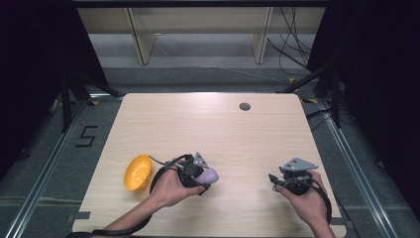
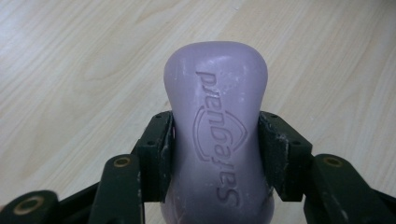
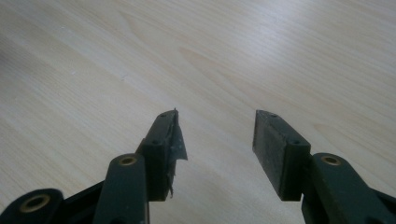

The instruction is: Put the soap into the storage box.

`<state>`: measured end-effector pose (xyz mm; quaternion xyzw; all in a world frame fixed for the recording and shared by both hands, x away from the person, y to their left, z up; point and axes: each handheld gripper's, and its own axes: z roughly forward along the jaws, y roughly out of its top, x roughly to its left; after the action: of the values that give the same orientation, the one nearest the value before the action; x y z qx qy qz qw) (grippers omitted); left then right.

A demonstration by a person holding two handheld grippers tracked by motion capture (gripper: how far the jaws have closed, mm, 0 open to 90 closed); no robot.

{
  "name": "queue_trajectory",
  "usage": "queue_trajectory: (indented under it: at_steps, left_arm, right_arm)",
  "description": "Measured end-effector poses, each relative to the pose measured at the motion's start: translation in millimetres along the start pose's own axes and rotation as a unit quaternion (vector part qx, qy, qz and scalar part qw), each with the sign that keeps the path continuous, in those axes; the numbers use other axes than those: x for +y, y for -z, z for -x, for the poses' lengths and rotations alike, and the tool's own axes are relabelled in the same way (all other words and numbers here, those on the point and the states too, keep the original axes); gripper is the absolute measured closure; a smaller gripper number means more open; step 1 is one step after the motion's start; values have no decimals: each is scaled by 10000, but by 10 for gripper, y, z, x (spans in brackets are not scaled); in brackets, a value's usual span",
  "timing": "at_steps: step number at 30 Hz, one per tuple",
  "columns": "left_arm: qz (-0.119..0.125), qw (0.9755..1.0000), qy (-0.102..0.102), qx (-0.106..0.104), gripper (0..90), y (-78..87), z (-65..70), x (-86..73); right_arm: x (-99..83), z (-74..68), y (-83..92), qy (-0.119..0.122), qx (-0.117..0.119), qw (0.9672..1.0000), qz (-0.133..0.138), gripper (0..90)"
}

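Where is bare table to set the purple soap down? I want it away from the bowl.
The far half of the table, up to the small round grommet, is bare, as is the middle strip between the soap and the right hand-held gripper. It is crowded near the yellow bowl.

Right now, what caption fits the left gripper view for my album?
Left gripper shut on a purple soap bar over the wooden table.
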<state>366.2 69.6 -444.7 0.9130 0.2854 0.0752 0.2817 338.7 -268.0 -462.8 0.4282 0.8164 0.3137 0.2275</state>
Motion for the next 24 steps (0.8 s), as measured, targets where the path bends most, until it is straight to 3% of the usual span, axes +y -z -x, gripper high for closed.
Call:
queue_trajectory:
  at_steps: [2, 5, 6, 8, 12, 13, 14, 15, 24]
  left_arm:
    - [40, 9999, 143, 80, 484, 49, -38, 7]
    - [70, 9998, 143, 149, 484, 78, -74, 21]
    - [72, 9995, 255, 171, 484, 97, -100, 25]
    - [87, 9992, 321, 210, 484, 117, -128, 17]
    - [86, 9989, 344, 293, 484, 161, -152, 0]
    - [178, 9985, 374, 348, 484, 166, -154, -11]
    - [102, 9986, 394, 324, 484, 192, -159, -15]
    - [175, 9983, 374, 417, 484, 194, -161, -24]
    - [201, 9949, 731, 665, 484, 328, -315, -85]
  right_arm:
    - [-5, 14, 2, 110, -27, 9999, 48, 511]
    - [-10, 25, 5, 142, -45, 9999, 84, 512]
    - [-8, -15, 20, -197, -15, 9998, 83, 512]
    - [-4, 27, 6, 87, -108, 9997, 223, 513]
    - [17, 16, 17, 122, -162, 9995, 236, 513]
    - [25, 11, 19, 119, -176, 9995, 249, 513]
    - [37, -6, 29, 63, -185, 9995, 250, 513]
    - [51, -29, 32, 64, -196, 9995, 223, 512]
    - [91, -28, -10, 117, -141, 9997, 186, 511]
